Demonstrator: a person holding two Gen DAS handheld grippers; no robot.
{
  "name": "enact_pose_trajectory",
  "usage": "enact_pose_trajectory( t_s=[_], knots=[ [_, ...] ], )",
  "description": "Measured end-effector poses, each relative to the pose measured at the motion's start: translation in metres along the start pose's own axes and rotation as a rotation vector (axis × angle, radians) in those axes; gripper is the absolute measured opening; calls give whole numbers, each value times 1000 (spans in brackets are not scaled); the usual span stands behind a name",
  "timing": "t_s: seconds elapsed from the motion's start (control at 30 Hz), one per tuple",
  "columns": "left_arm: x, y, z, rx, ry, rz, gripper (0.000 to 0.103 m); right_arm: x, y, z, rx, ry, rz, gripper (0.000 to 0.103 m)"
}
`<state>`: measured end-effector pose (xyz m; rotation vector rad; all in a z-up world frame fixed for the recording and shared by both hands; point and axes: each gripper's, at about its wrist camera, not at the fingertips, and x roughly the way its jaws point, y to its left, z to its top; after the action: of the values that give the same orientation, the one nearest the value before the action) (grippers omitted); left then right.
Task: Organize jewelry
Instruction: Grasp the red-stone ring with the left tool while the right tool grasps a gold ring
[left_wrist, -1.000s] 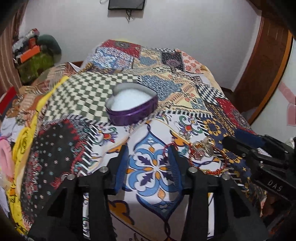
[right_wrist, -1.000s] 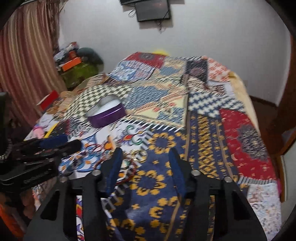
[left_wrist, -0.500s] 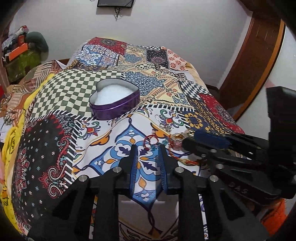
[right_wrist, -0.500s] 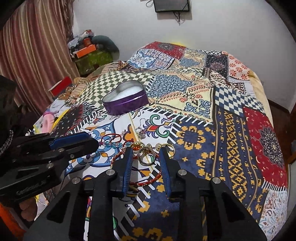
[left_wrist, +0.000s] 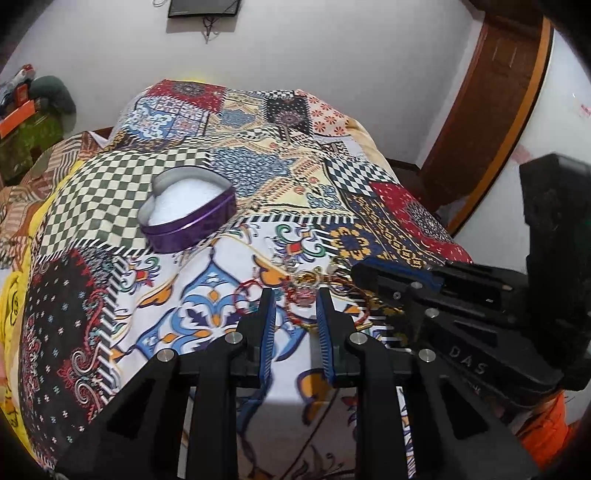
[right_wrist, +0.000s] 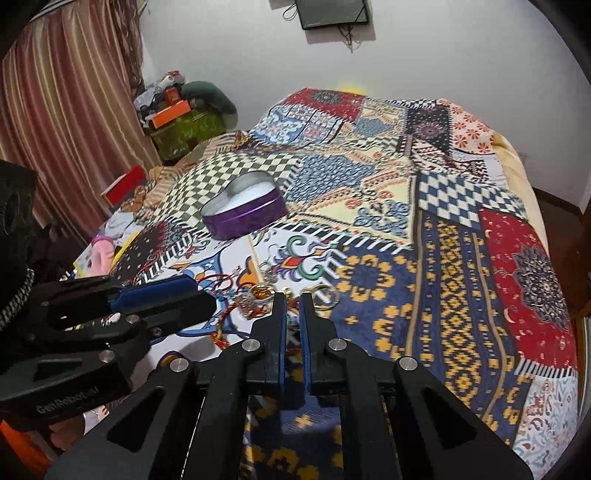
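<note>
On the patchwork bedspread sits one purple heart-shaped tin, plus one tangled jewelry pile nearer the two tools. Left tool is narrowly apart, straddling the pile; right tool is pinched together, can't tell on what.

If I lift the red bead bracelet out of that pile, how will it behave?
The red bead bracelet lies in a loose curve on the bedspread, so it probably droops limp. It overlaps the gold rings, so it may drag them. Thin beads could slip from the pads.
</note>
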<state>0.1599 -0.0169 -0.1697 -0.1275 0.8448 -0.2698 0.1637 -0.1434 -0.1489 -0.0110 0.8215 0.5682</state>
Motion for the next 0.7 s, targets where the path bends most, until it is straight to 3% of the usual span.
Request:
enact_pose_trajectory(
  t_s=[0.17,0.2,0.27,0.33,0.4,0.7],
  knots=[
    [13,-8,0,30,16,26,22,-3,-11,1,25,21,-18,10],
    [15,-9,0,33,18,31,22,-3,-13,1,32,33,-3,13],
    [18,-8,1,35,21,34,21,-4,-14,1,33,30,11,34],
    [21,-8,1,36,24,35,16,-6,-13,0,21,10,-4,40],
    [23,-7,1,39,23,42,10,-6,-11,0,6,2,-11,40],
    [9,2,2,14,-39,29,10,6,-1,5,-40,13,-14,40]
  ],
)
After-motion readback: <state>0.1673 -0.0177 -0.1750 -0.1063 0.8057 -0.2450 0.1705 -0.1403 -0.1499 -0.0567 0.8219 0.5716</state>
